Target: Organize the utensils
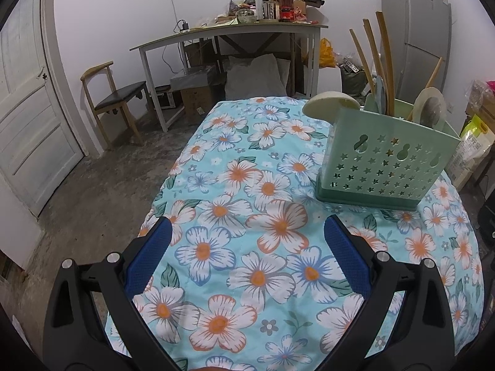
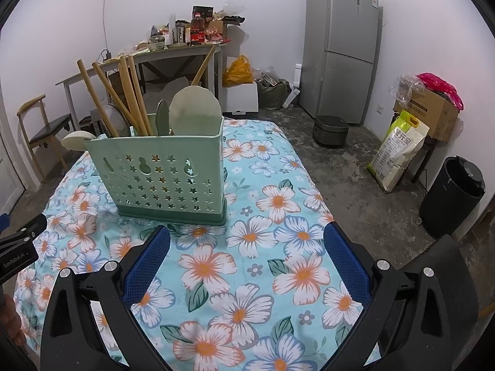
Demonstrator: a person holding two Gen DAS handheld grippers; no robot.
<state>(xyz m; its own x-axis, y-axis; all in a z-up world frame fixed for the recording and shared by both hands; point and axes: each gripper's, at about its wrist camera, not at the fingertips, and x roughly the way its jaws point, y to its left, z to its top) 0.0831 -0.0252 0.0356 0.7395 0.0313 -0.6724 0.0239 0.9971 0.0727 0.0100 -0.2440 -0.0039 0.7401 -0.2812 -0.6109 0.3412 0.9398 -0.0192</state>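
A pale green utensil holder (image 1: 386, 167) with star-shaped holes stands on the floral tablecloth (image 1: 247, 216), at the right in the left wrist view and left of centre in the right wrist view (image 2: 167, 176). Several wooden-handled utensils (image 2: 123, 92) and cream spatula heads (image 2: 195, 108) stand in it; one cream head (image 1: 328, 103) hangs over its far side. My left gripper (image 1: 247, 232) is open and empty above the cloth, left of the holder. My right gripper (image 2: 247, 235) is open and empty just in front of the holder.
A cluttered side table (image 1: 235, 31) and a wooden chair (image 1: 114, 99) stand at the far wall. A grey fridge (image 2: 340, 46), a rice cooker (image 2: 329, 130), a rice bag (image 2: 399, 151), cardboard boxes (image 2: 430, 111) and a black bin (image 2: 451, 198) stand on the floor at right.
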